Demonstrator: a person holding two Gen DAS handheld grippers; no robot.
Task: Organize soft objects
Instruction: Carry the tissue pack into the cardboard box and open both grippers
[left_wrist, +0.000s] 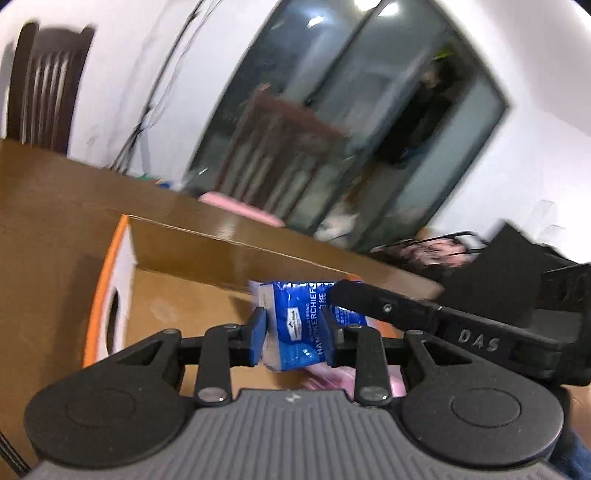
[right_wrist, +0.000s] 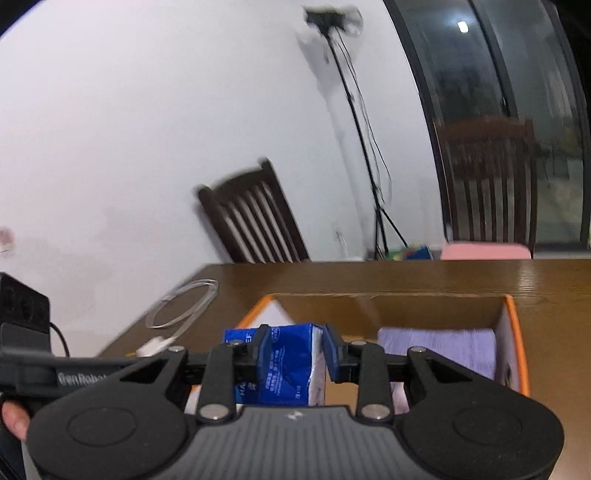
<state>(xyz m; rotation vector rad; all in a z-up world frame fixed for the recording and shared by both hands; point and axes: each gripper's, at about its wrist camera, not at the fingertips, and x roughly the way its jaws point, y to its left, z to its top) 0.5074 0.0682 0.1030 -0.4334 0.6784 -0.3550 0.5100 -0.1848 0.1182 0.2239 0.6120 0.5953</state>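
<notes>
Both grippers share one blue tissue pack (left_wrist: 295, 325). The left gripper (left_wrist: 293, 334) has its fingers pinching it, and so does the right gripper (right_wrist: 295, 352). The pack hangs just above the open cardboard box (right_wrist: 511, 332) on the desk (right_wrist: 554, 280), beside a purple bundle (right_wrist: 443, 347) already inside. This looks like the carrying step; next comes lowering it into the box's free side before letting go.

My left gripper (left_wrist: 293, 332) and my right gripper (right_wrist: 295, 350) each clamp the blue plastic handkerchief pack (right_wrist: 288, 365) above the orange-rimmed cardboard box (right_wrist: 515, 332). The box stands on the brown wooden table (right_wrist: 369, 277). Inside it, right of the pack, lies a lilac folded cloth (right_wrist: 439, 347). A dark slatted wooden chair (right_wrist: 255, 218) stands behind the table.
</notes>
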